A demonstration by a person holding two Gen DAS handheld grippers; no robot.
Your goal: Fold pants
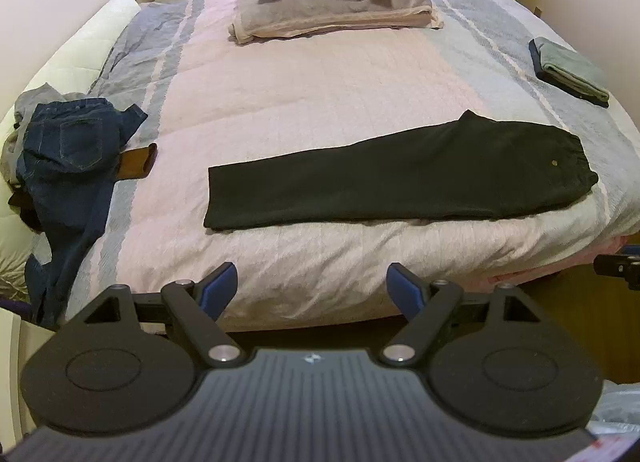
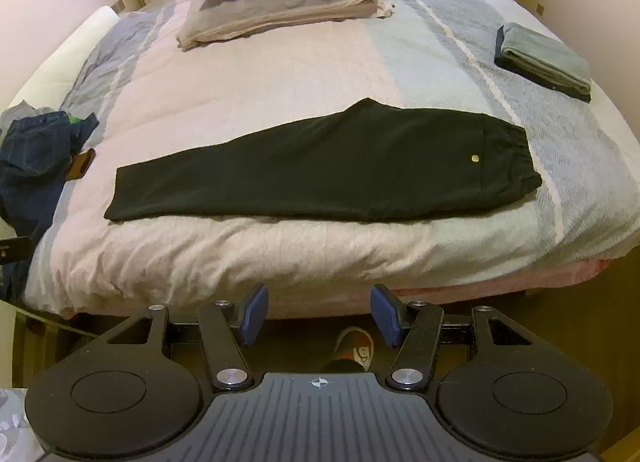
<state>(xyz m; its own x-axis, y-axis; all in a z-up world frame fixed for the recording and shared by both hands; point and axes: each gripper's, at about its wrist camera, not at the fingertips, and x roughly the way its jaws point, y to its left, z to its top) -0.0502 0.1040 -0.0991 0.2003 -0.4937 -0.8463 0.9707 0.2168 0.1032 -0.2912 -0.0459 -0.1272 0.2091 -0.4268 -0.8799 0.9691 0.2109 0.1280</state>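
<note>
Black pants (image 1: 396,177) folded lengthwise, flat across near edge of bed (image 1: 320,73) | left gripper (image 1: 313,289) and right gripper (image 2: 319,314) apart, empty, short of mattress | next fold, judged: pinch both hem corners, carry evenly toward waistband, keep edges aligned.

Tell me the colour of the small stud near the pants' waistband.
Brass or gold, a small round stud on the black pants; clearest in the right wrist view.
</note>
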